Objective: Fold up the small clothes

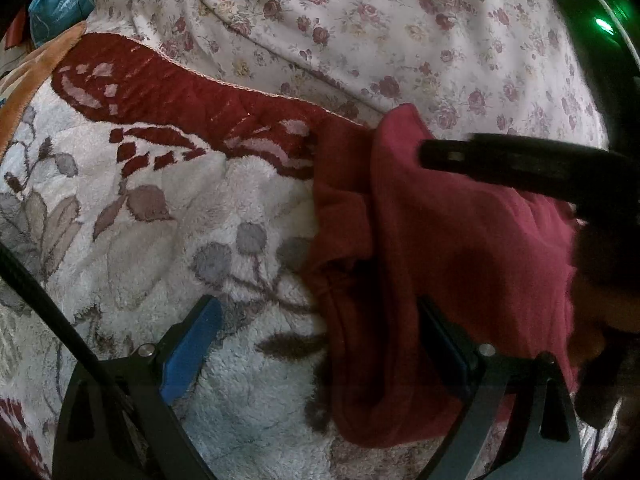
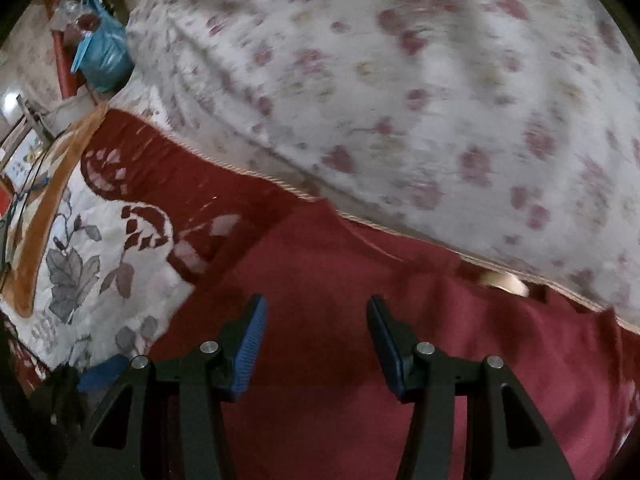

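Maroon garment [image 1: 432, 264] — soft, light, limp knit, lies bunched on fleece blanket [image 1: 132, 248] over bed. Left claw [image 1: 320, 348] gaping, straddles its left edge, grips nothing. Right claw [image 2: 316, 344] part-open above cloth, empty. I'd pinch hem edge — folds shift easily.

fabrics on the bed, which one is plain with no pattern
The maroon garment lying between the open left gripper fingers; the fleece blanket has leaves and the sheet small roses.

Black gripper [image 2: 316, 320] frames, blue ribbed pads [image 2: 250, 348] (silver screws).
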Action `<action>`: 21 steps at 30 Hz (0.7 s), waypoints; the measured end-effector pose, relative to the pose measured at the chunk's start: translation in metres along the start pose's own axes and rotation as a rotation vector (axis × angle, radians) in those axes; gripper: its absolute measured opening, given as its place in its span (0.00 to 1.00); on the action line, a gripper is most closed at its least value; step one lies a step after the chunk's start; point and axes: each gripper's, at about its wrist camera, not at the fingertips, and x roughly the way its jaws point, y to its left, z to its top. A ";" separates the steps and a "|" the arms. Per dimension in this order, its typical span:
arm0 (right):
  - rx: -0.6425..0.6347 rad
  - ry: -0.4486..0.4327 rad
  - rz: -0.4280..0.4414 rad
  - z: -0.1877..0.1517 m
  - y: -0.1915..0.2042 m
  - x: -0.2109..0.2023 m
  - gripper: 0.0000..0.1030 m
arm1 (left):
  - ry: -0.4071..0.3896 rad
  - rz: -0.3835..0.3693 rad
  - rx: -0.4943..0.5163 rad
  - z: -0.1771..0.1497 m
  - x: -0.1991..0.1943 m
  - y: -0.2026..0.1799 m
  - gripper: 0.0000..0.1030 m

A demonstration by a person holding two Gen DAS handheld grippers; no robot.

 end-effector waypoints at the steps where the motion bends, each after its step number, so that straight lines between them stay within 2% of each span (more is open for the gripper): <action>1: -0.006 0.002 -0.006 -0.003 0.000 0.003 0.55 | 0.001 -0.001 0.000 0.000 0.000 0.000 0.93; 5: -0.014 0.014 -0.044 -0.009 0.005 0.025 0.54 | 0.004 -0.008 0.000 0.001 0.001 0.001 0.94; 12: 0.071 -0.005 -0.038 -0.006 -0.005 0.044 0.56 | -0.002 -0.007 0.005 0.000 0.000 0.000 0.95; 18: 0.075 -0.011 -0.045 -0.005 -0.001 0.047 0.57 | -0.003 -0.007 0.007 0.001 0.000 -0.001 0.96; 21: 0.085 -0.030 -0.080 -0.006 -0.001 0.037 0.58 | -0.001 -0.008 0.010 0.001 0.001 -0.003 0.97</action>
